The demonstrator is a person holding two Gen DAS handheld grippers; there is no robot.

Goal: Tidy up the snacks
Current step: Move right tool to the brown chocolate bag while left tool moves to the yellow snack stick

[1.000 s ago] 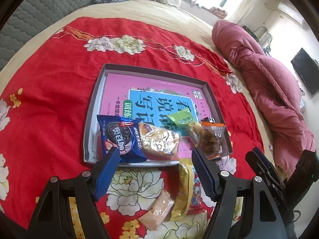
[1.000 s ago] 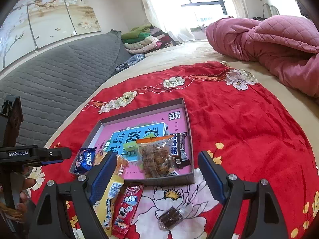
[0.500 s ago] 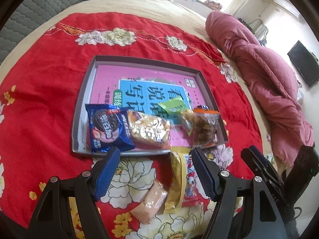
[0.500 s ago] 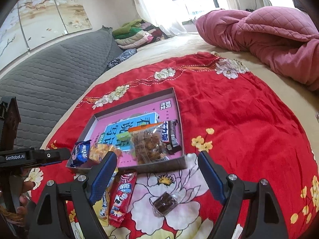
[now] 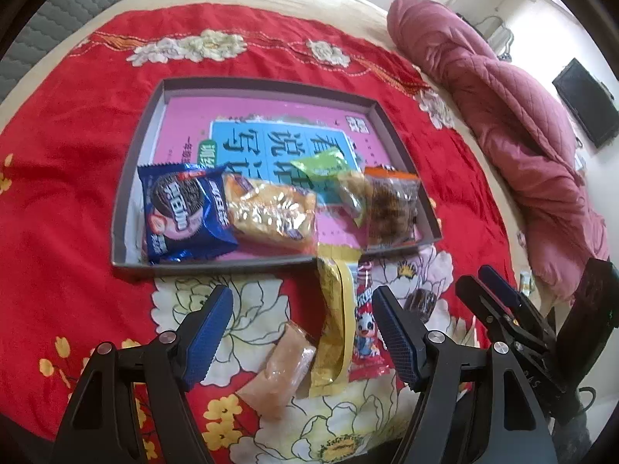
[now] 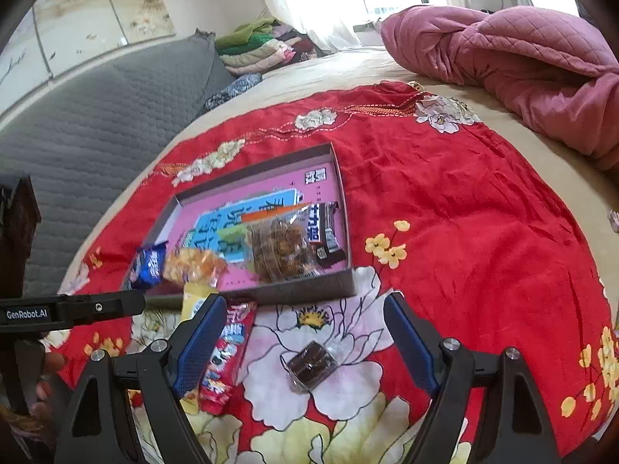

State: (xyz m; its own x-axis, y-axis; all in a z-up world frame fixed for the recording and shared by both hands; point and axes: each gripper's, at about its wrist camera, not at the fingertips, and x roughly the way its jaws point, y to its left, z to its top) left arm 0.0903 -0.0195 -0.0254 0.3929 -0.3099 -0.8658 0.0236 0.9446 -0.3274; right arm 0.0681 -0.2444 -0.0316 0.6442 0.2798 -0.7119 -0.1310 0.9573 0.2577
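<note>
Left gripper (image 5: 301, 332) is hovering, jaws apart and empty, above the long yellow foil packet (image 5: 334, 321) at lower centre; right gripper (image 6: 305, 342) is likewise spread, empty, over the small clear-wrapped brown cake (image 6: 311, 365).

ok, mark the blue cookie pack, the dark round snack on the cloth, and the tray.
blue cookie pack (image 5: 182, 212), left wrist view, middle of wrapper front.
dark round snack (image 6: 311, 363), right wrist view, middle of the brown piece.
tray (image 6: 305, 292), right wrist view, near wall.

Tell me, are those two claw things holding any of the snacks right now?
No. The left gripper and right gripper both hang open and empty above the loose snacks on the red cloth.
</note>
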